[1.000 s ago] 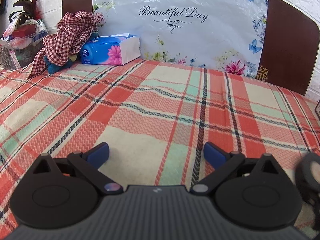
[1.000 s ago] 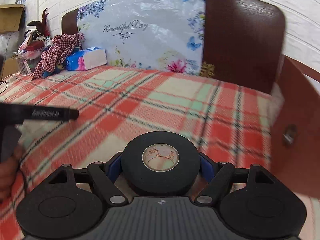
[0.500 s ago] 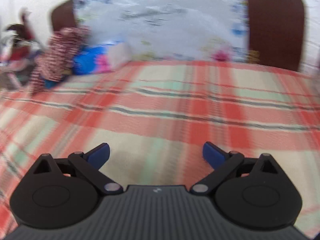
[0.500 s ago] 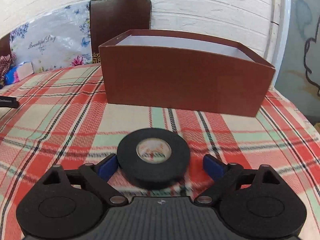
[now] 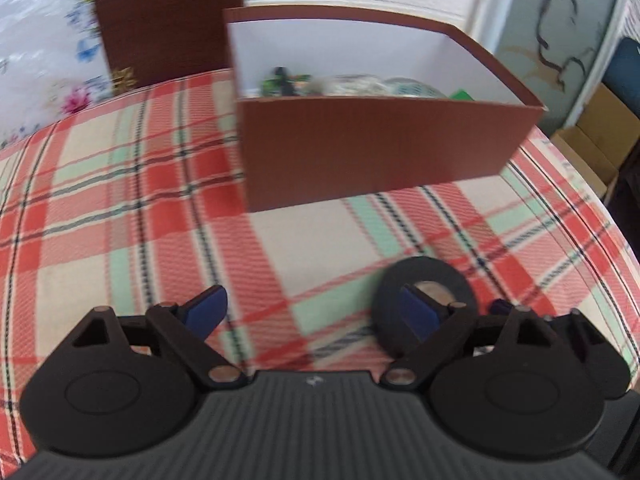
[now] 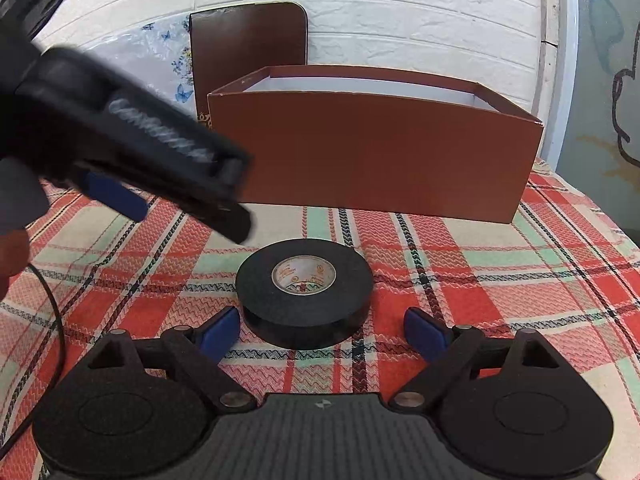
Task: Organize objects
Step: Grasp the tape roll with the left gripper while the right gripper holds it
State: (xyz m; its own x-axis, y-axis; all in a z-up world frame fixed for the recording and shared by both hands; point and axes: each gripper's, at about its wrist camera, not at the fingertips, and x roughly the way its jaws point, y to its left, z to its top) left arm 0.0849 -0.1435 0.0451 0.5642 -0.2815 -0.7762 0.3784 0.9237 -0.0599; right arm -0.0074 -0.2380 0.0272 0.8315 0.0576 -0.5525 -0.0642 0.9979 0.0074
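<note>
Right now the roll of black tape [image 6: 304, 294] lies flat on the plaid blanket [image 6: 500, 280], core hole upward, a little way in front of the brown box [image 6: 376, 152], which stands open-topped and, as the left wrist view shows, already holds a jumble of small items too blurred to name. The right gripper [image 6: 322, 334] sits low behind the roll with its fingers spread wide, one blue pad [image 6: 220, 334] on each side of the roll and neither touching it; it holds nothing. The left gripper [image 5: 312, 312] hangs above the blanket just beside the roll, fingers equally wide and empty, its body crossing the right wrist view from the upper left.

By its look the roll is light, stiff and squat, with a matte wound rim that should give the pads good friction and little risk of slipping. The sensible hold is across the outer rim, pads on opposite sides at mid-height; a lopsided pinch could tilt it as it lifts. It is not fragile, so a firm squeeze should be safe.
</note>
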